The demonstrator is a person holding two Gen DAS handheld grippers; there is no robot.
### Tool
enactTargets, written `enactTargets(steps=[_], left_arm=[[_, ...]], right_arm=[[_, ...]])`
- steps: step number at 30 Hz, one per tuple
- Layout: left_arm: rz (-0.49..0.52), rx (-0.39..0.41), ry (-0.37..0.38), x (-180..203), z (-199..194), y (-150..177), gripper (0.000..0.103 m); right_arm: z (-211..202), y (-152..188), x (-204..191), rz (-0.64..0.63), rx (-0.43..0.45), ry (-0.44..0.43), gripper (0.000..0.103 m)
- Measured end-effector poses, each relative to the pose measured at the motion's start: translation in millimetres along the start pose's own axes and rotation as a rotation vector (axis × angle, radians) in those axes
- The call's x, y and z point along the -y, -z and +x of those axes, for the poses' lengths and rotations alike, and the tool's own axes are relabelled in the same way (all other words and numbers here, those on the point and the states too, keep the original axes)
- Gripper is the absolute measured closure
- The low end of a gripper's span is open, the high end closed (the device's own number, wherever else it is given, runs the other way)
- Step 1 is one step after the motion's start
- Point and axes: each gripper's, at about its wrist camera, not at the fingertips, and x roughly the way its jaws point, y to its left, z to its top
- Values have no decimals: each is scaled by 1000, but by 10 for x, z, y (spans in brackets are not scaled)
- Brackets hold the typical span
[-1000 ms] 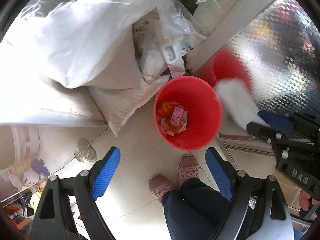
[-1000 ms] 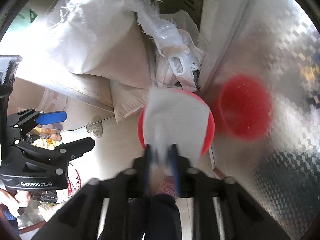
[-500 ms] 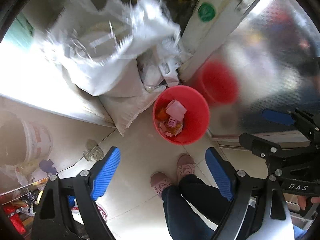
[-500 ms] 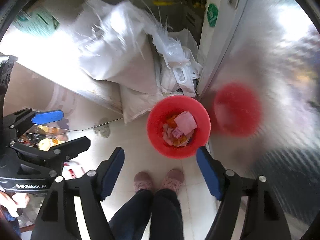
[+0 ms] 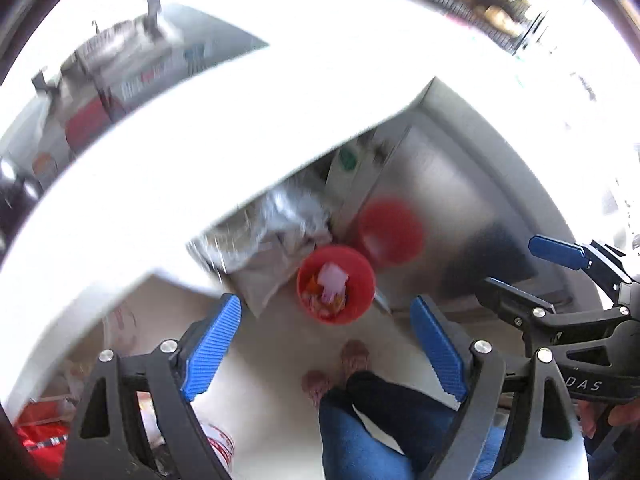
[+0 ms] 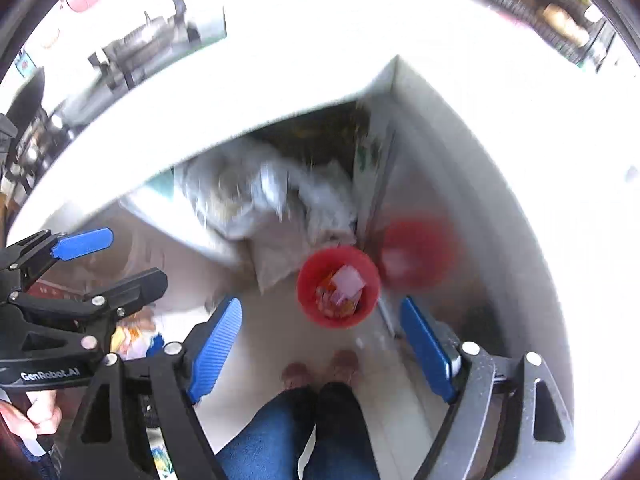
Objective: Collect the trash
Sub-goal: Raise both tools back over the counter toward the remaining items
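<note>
A red bin (image 5: pixel 356 280) stands on the floor far below, also in the right wrist view (image 6: pixel 312 300). It holds mixed trash with a white tissue (image 5: pixel 334 276) on top, seen too from the right wrist (image 6: pixel 348 280). My left gripper (image 5: pixel 326 344) is open and empty, high above the bin. My right gripper (image 6: pixel 320 344) is open and empty, also high above it. Each gripper shows in the other's view, the right one (image 5: pixel 556 268) and the left one (image 6: pixel 100 256).
A bright white counter edge (image 5: pixel 240 128) arcs across both views. White sacks (image 6: pixel 272 200) lie under it behind the bin. A shiny metal cabinet (image 5: pixel 460 200) reflects the bin. The person's legs and slippers (image 5: pixel 356 356) stand below.
The right gripper opened and dropped the white tissue into the bin. Both grippers then rose well away from it, so the counter edge has come into view.
</note>
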Motion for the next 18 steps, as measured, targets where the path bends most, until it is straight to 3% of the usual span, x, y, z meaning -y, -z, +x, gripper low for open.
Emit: enactTargets(steps=[10,18], left_arm=[[93,123,15,238,-746,-518,15],[169,145,38,549,-841,-954,15]], right_arm=[[-842,-260,111,73,177,79,17],[-1027,-507,377,164,228,145,14]])
